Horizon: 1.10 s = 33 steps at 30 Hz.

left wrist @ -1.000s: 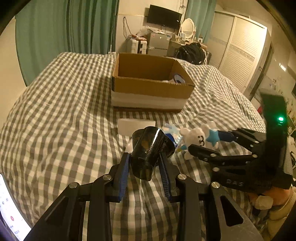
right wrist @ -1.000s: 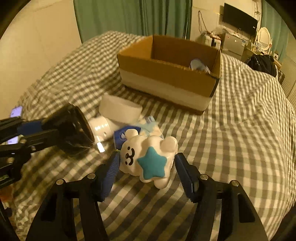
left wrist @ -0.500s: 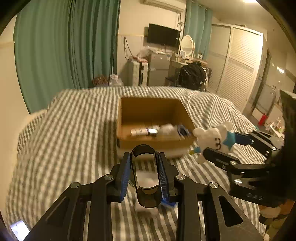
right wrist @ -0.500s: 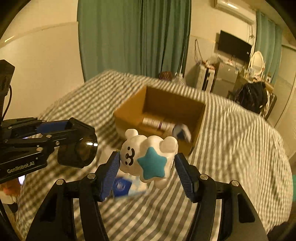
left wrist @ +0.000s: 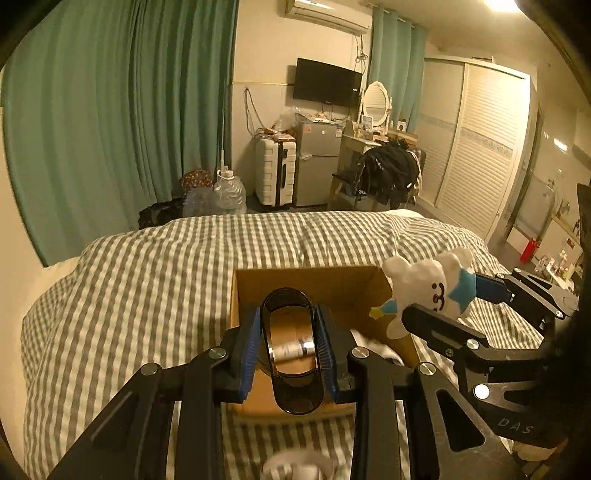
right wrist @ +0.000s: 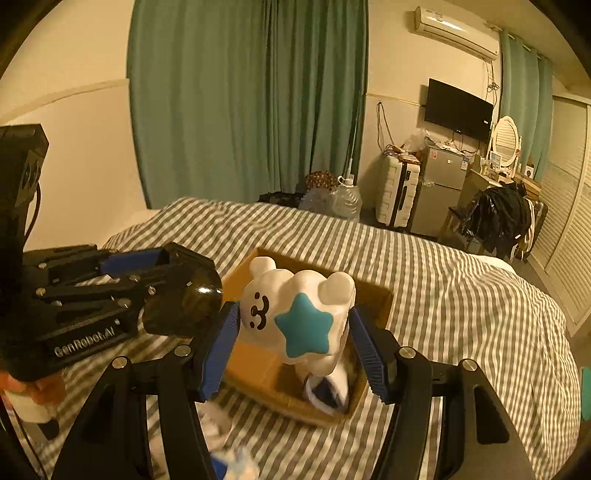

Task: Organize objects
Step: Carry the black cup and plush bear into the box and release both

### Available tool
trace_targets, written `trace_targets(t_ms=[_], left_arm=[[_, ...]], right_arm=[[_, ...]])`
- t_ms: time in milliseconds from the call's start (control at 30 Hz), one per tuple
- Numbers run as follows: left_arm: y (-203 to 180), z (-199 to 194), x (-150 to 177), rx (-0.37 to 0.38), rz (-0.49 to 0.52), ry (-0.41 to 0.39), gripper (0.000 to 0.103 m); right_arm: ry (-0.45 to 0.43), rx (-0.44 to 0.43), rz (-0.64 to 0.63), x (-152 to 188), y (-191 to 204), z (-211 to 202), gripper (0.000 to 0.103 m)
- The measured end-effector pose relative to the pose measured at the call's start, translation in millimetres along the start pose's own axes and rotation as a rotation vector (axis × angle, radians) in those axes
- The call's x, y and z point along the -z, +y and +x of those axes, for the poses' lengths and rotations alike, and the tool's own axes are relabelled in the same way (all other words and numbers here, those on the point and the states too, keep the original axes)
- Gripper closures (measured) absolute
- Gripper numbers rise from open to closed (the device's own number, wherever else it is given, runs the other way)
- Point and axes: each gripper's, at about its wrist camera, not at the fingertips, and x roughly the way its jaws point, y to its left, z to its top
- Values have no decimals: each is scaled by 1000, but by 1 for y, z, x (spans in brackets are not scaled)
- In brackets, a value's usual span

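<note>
Bed (left wrist: 147, 280) w/ grey-and-white checked cover fills the foreground; open cardboard box (left wrist: 314, 282) sits on it, a few small items inside, too blurred to name. Left tool (left wrist: 290, 347) is clamped on a dark see-through cup (left wrist: 291, 400), blue pads squeezing its sides so the rim looks oval; cup hangs above the box's near edge. Right tool (right wrist: 291, 339) grips a white bear toy (right wrist: 291, 317) w/ teal star on its body, pads on both flanks, held over the box (right wrist: 258, 363). In the right wrist view the left tool (right wrist: 192, 291) is just beside the bear, to its left.

Room: teal curtains (left wrist: 122, 122) behind bed, wall TV (left wrist: 327, 86), AC unit (left wrist: 328, 14) above, white suitcase (left wrist: 275, 171) next to small grey fridge (left wrist: 317, 162), water jug (left wrist: 229, 194) on floor, dark jacket on chair (left wrist: 388, 173), louvred wardrobe doors (left wrist: 476, 147) at right. Warm, dim light.
</note>
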Motion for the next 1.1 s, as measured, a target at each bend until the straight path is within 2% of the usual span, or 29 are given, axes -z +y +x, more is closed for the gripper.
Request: trace_targets(t_ms=[133,300,567,767,800,833,867,900,1033,1100], left_arm=[[2,37,-11,8,15,26,74],[6,78,-8,19,27,58,74],[7,119,15,35,43,142,73],[9,128,27,37,32,182,71],[9,126,29,40,25,184,67],[10,123,30,42,15,187,61],[12,121,30,42,8,185,44],[13,116,30,38,-1,175,31],[17,91,30,31,-29,136,28],[18,78,31,15,-36,119,19]], right_arm=[[-1,7,15,-18,-17,29,42],[24,0,50,-27,-38,73,42],[100,-28,83,-5,-50,126,42],[150,-30,99,13,-55,139,41],[156,-28,107,13,-56,140,41],[154,-26,121,15,-57,139,37],[147,-27,137,16,-59,137,27],[136,-33,153,17,-61,134,24],[71,-47,214,15,-68,109,22],[55,-17,217,14,-69,96,22]])
